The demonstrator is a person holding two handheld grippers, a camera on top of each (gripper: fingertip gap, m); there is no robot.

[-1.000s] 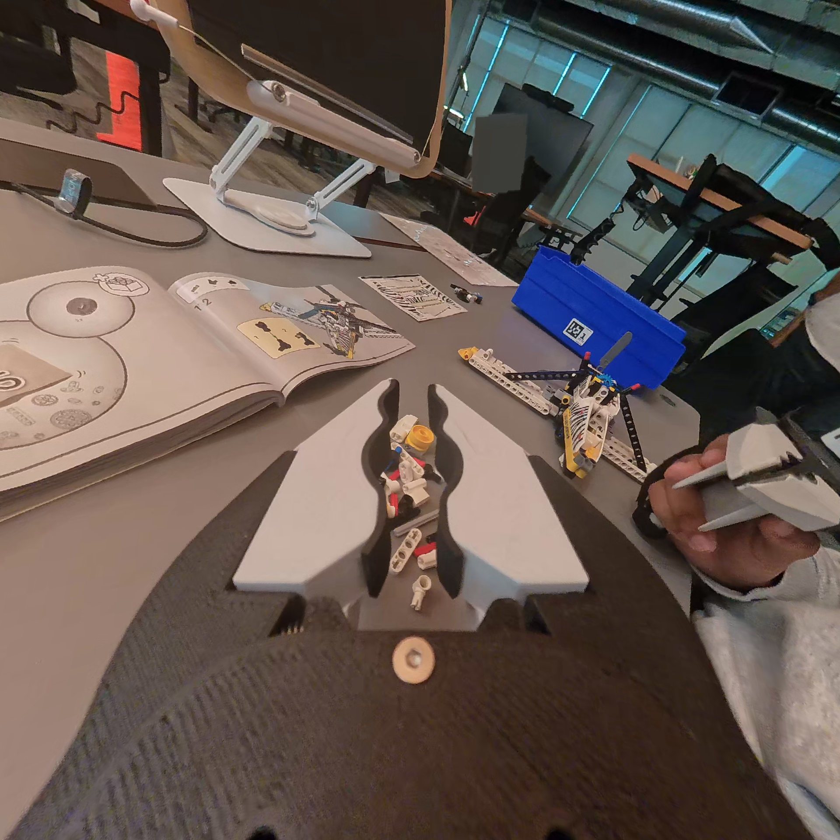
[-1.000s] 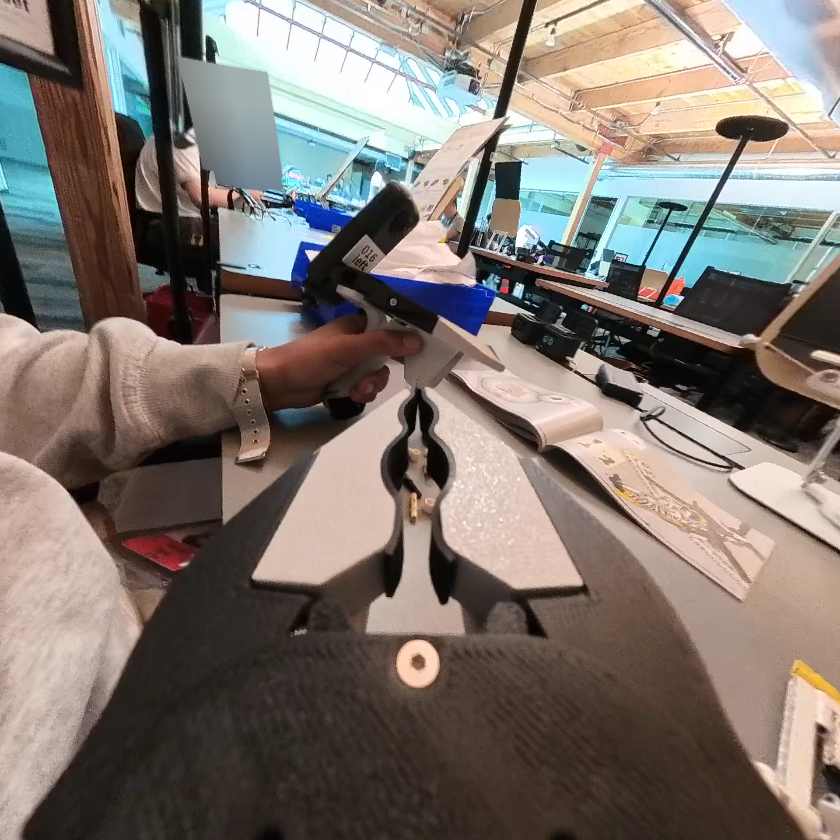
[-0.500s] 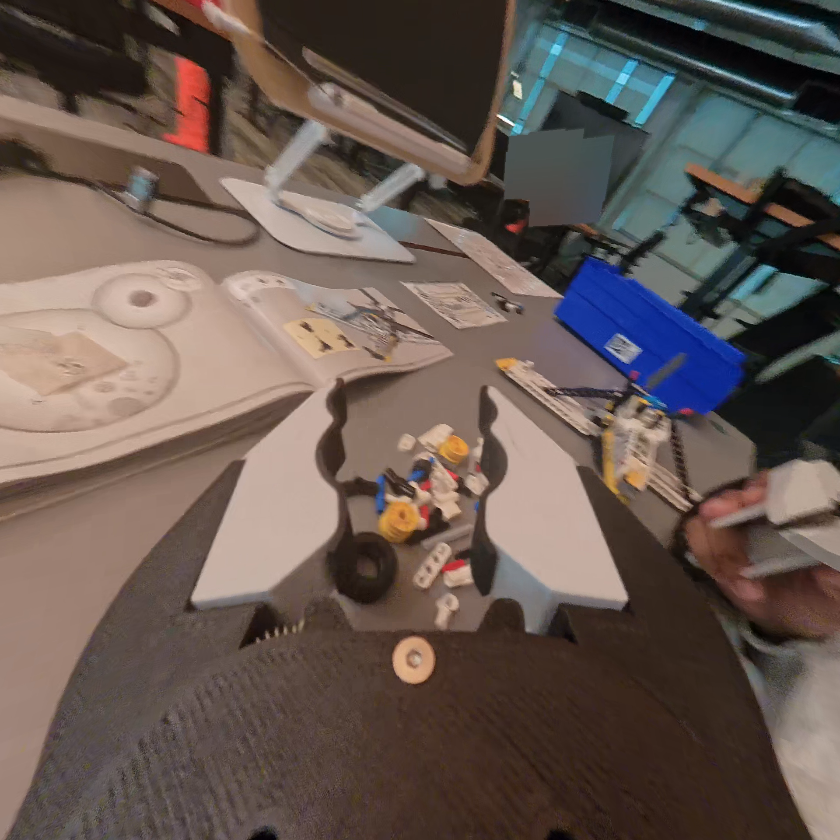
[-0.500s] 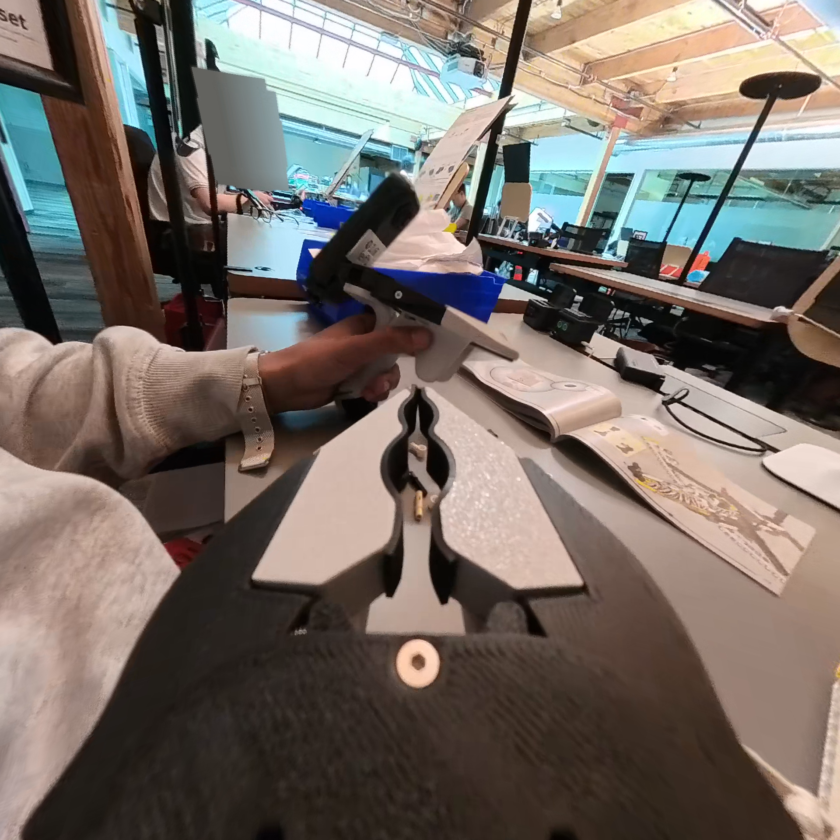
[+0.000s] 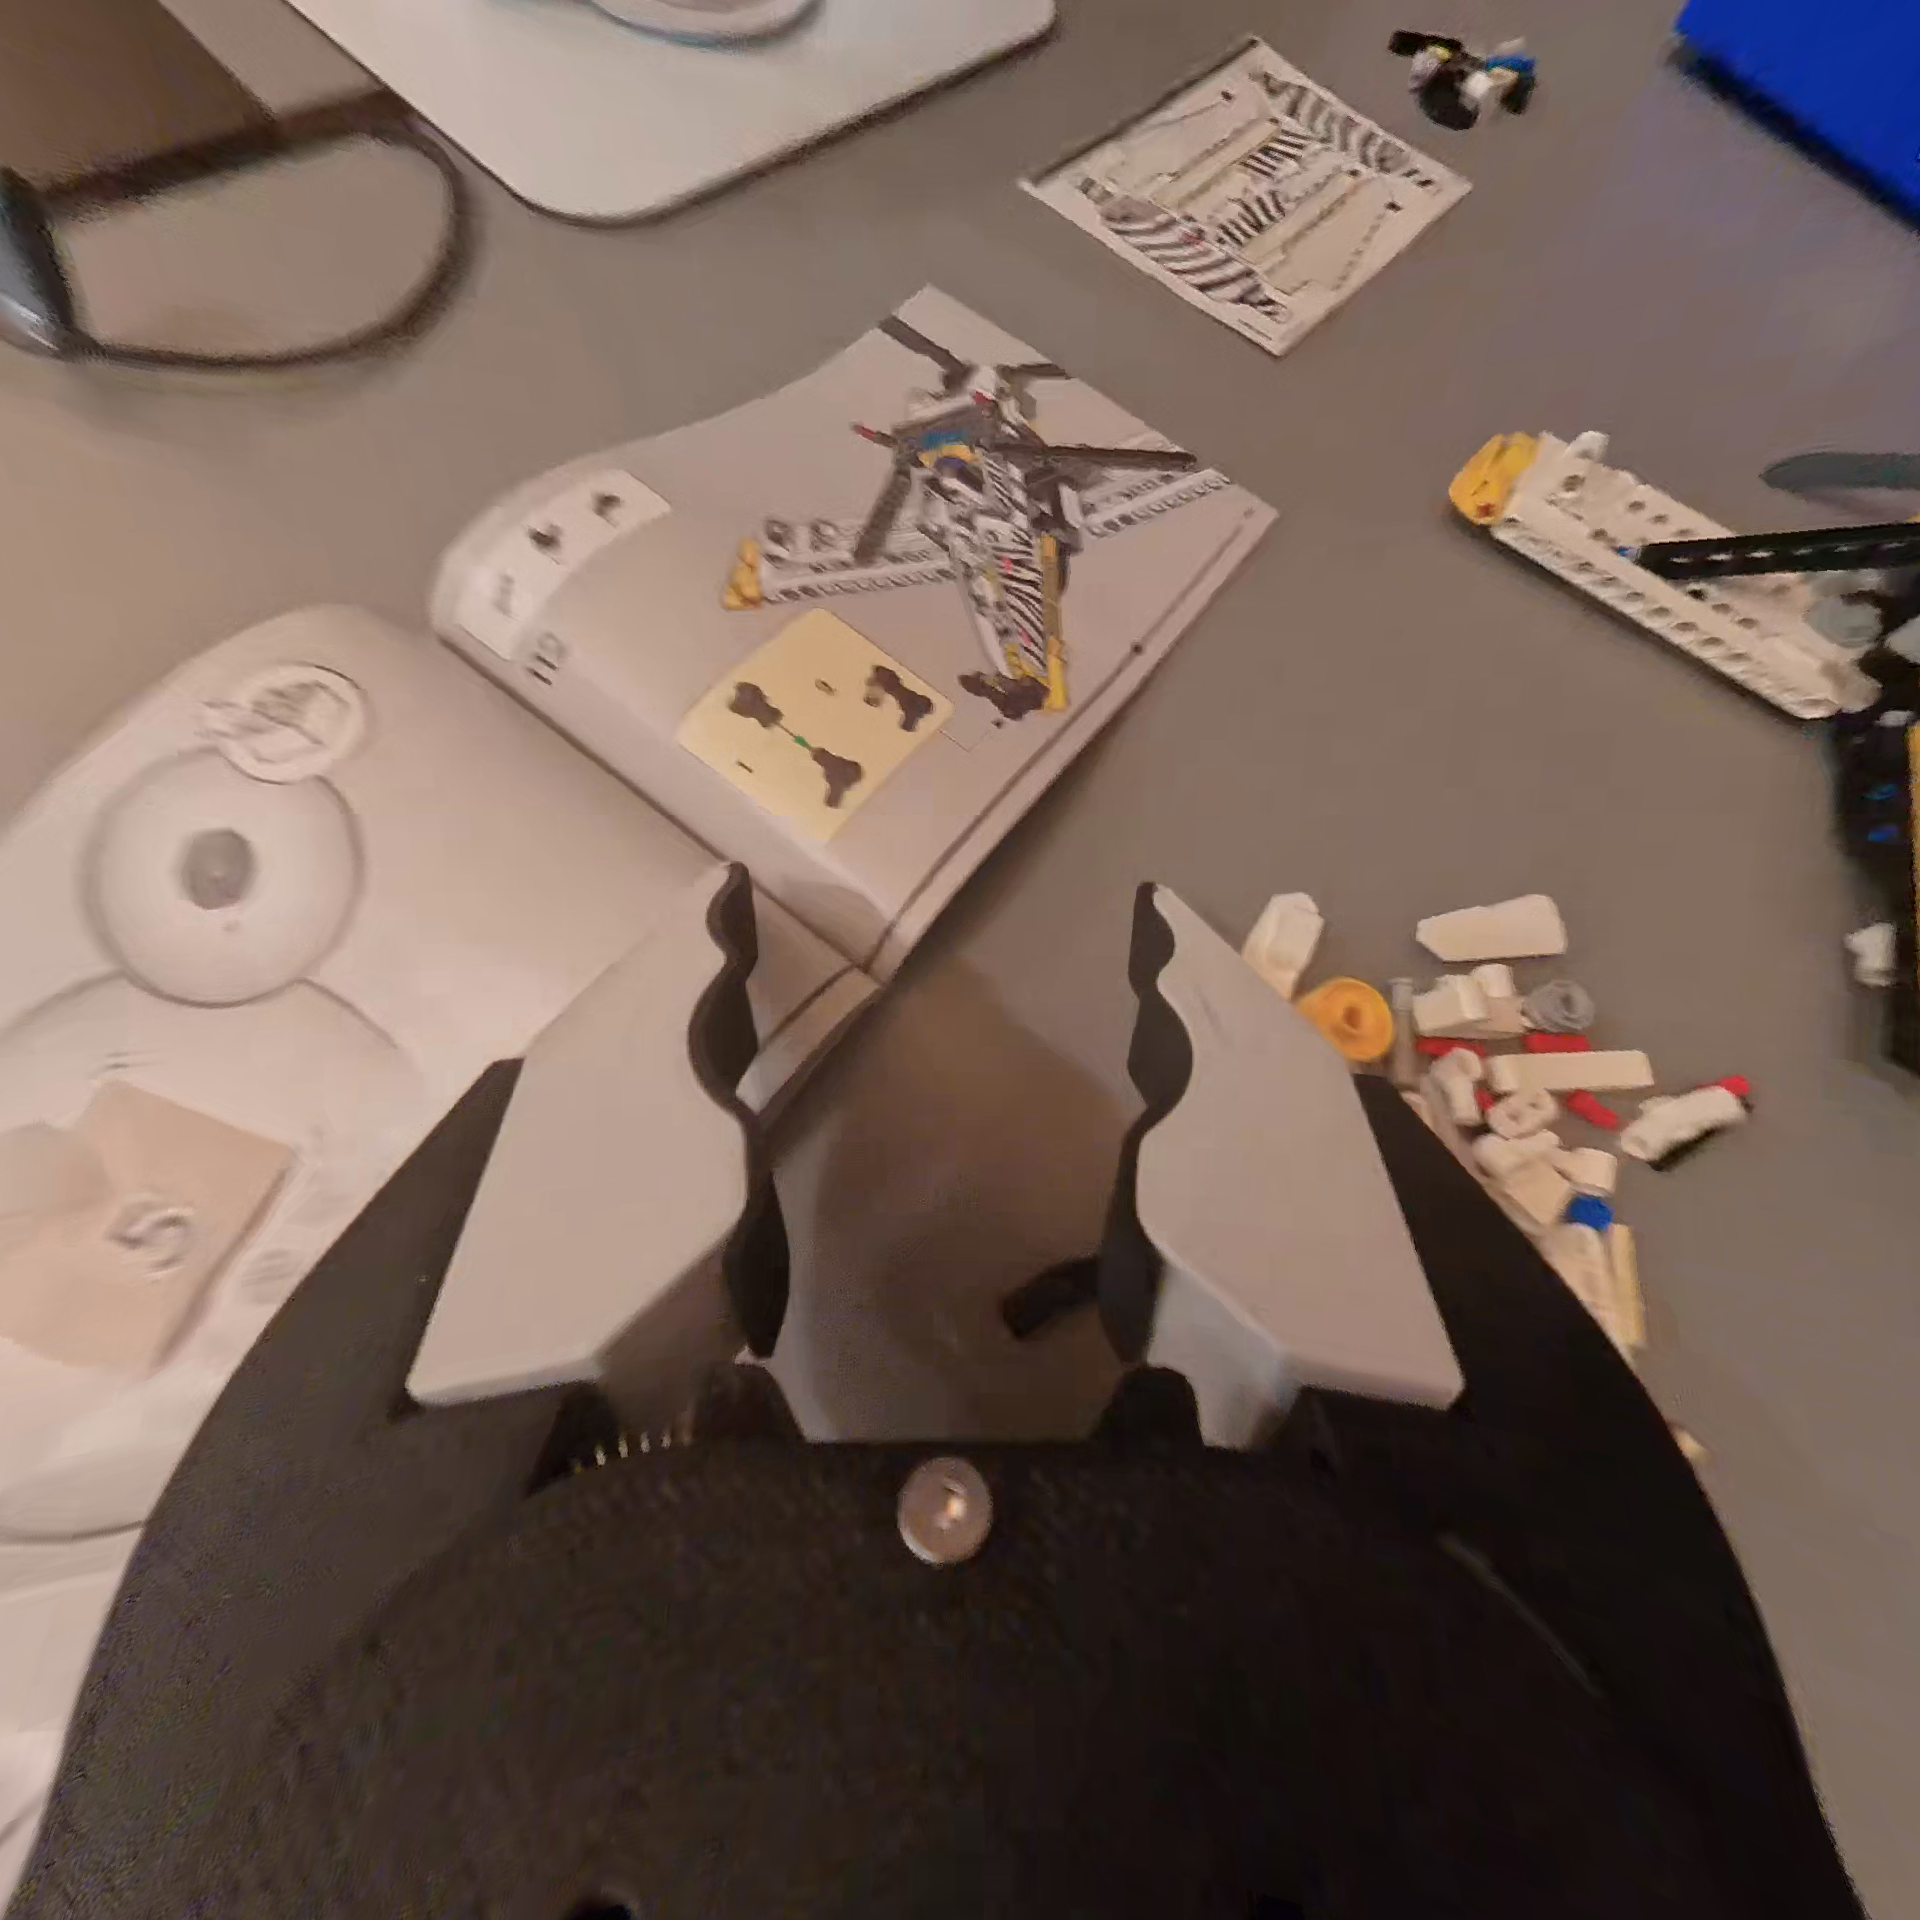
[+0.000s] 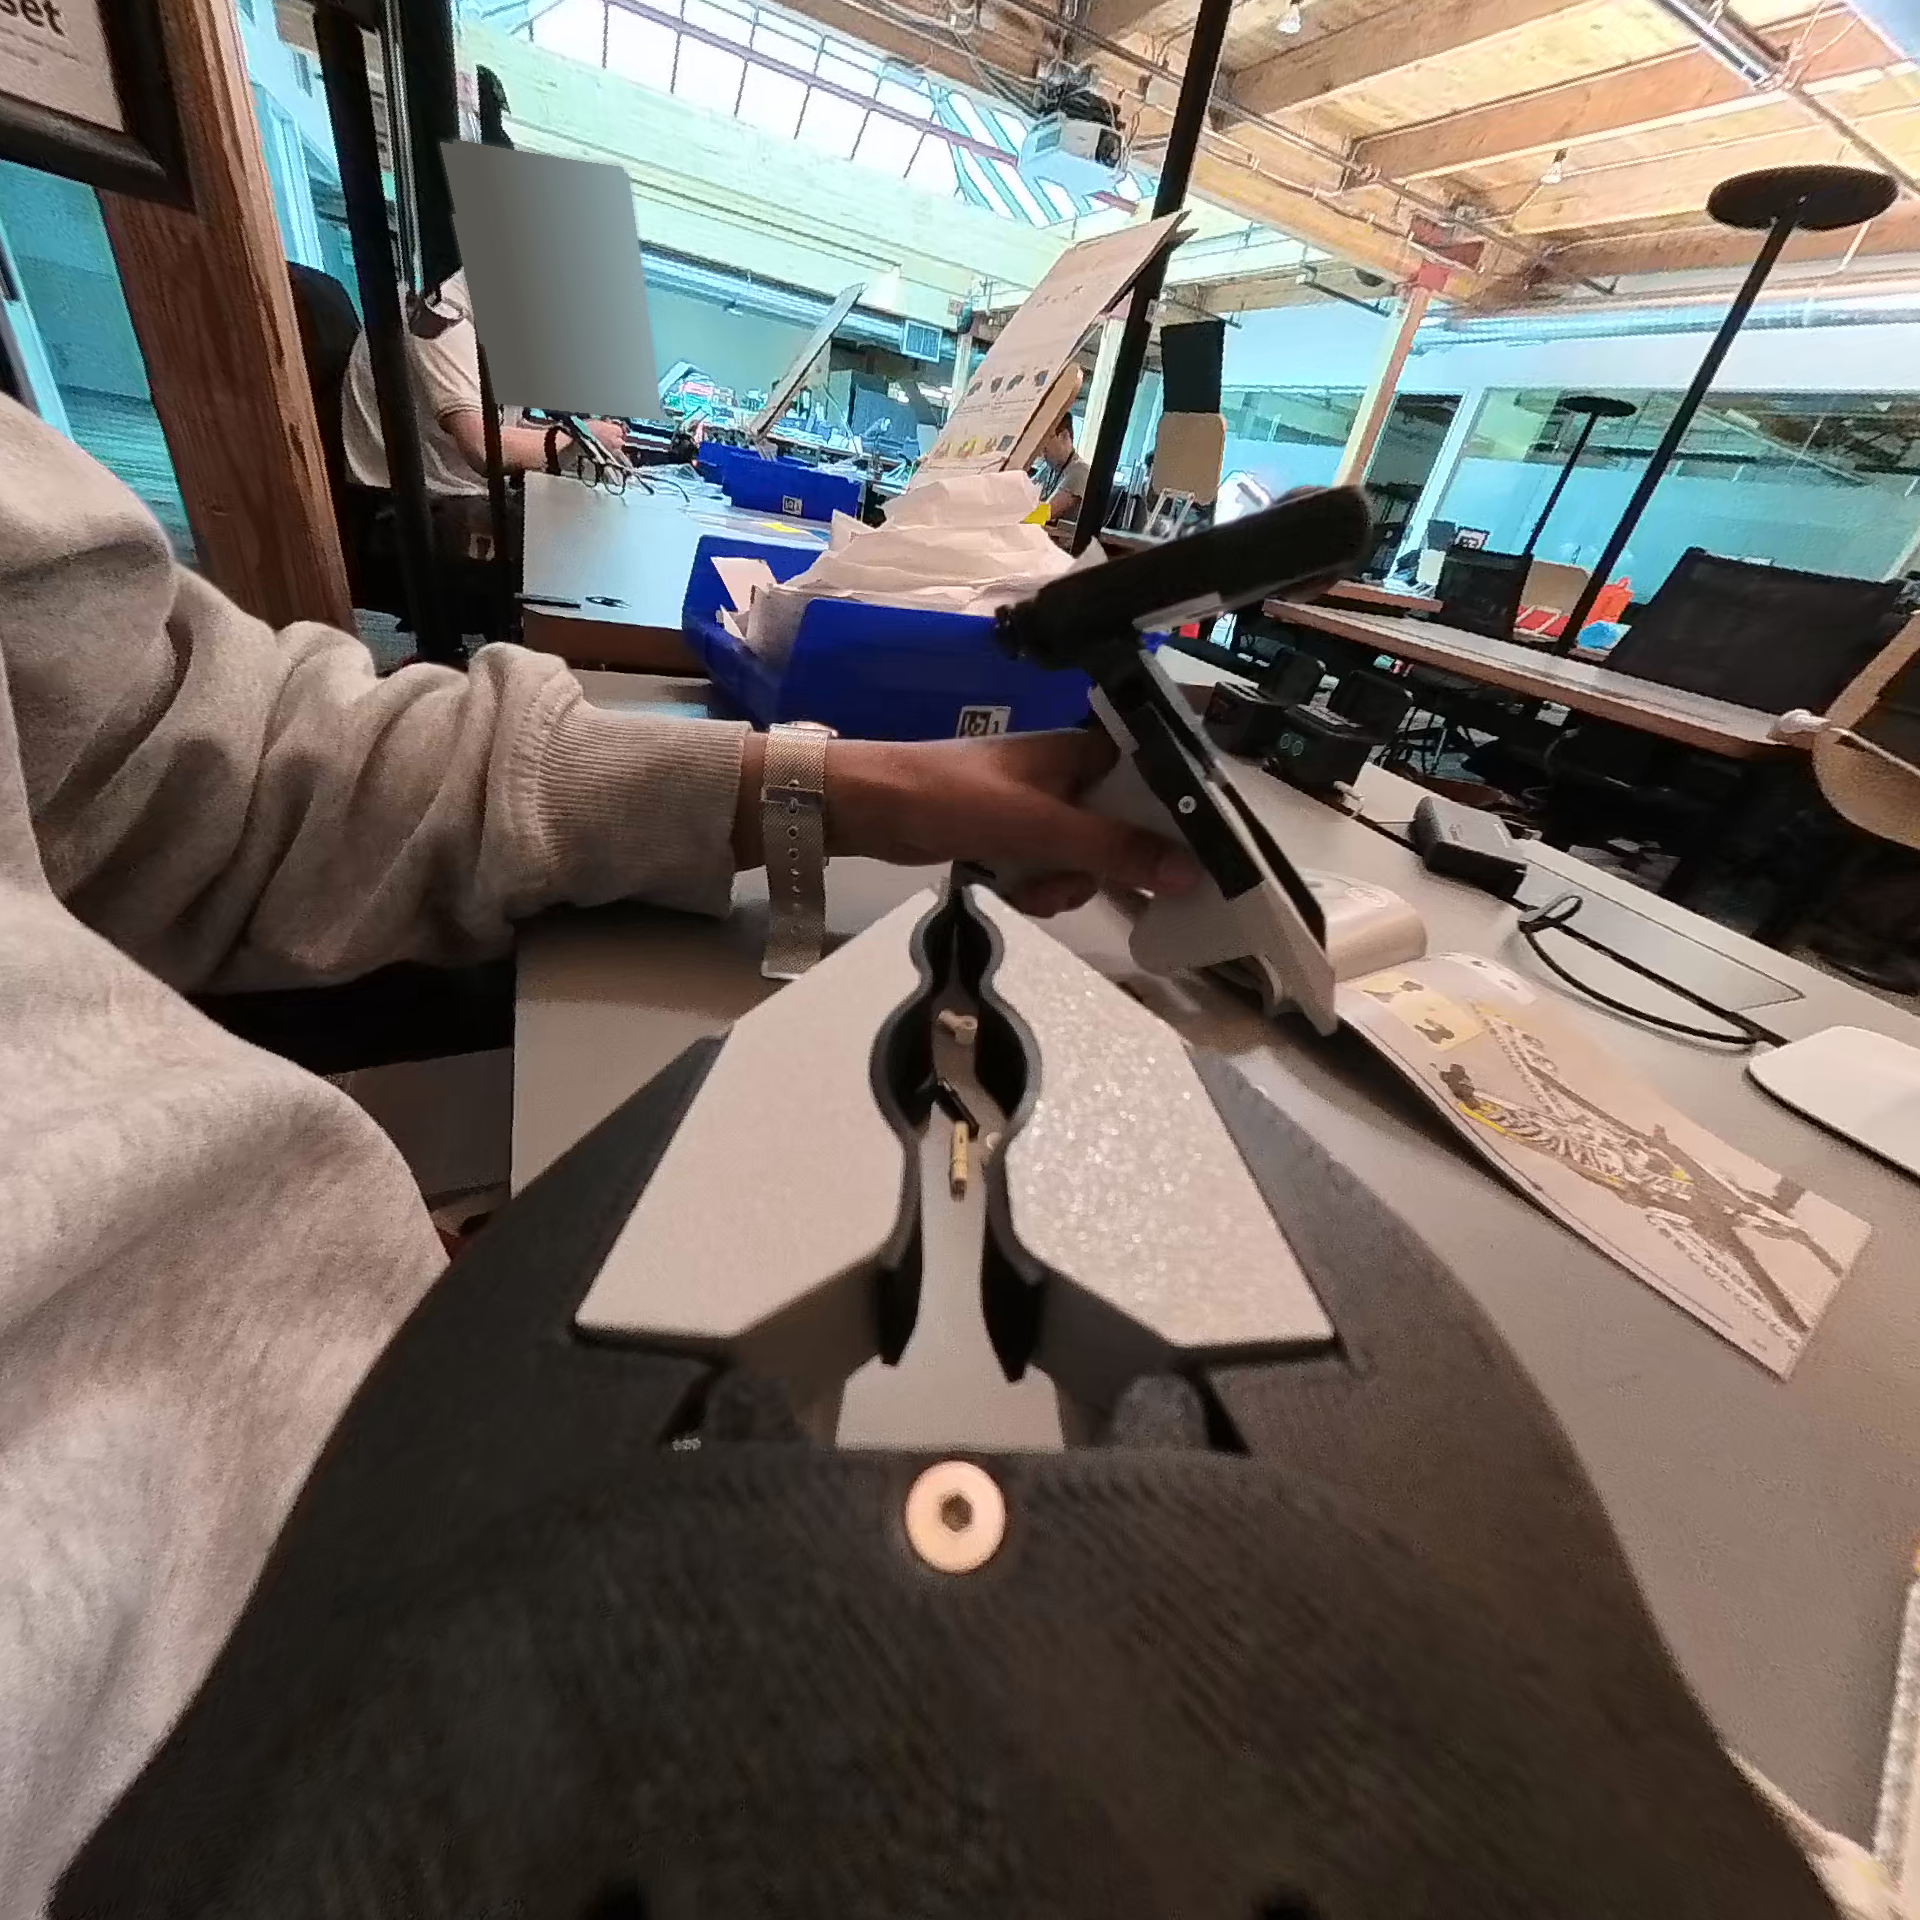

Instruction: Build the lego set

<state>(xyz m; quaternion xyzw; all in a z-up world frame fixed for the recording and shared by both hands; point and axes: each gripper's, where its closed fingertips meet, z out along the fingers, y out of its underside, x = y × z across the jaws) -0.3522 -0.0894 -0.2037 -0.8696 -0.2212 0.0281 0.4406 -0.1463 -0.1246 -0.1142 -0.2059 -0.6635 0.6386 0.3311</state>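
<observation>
My left gripper [image 5: 935, 904] is open wide and empty. It points down at the grey table, its left finger over the corner of the open instruction booklet [image 5: 883, 623]. A pile of loose white, red and yellow lego pieces [image 5: 1507, 1060] lies just right of its right finger. The partly built white and black model [image 5: 1662, 582] lies at the right edge. My right gripper [image 6: 956, 899] is shut, tips touching. A white piece and a tan pin [image 6: 956, 1153] show through its gap; I cannot tell if they are held. The left gripper also shows in the right wrist view [image 6: 1288, 977], over the booklet [image 6: 1610, 1143].
A sticker sheet [image 5: 1247, 187] and a small black piece [image 5: 1465, 73] lie beyond the booklet. A blue bin [image 5: 1818, 94] stands at the far right. A white monitor stand base [image 5: 644, 83] and a black cable [image 5: 260, 291] sit at the far left.
My left gripper has opened wide, tipped down toward the table and swung left, so the pile of pieces is now to its right. My right gripper has stayed shut and nearly still.
</observation>
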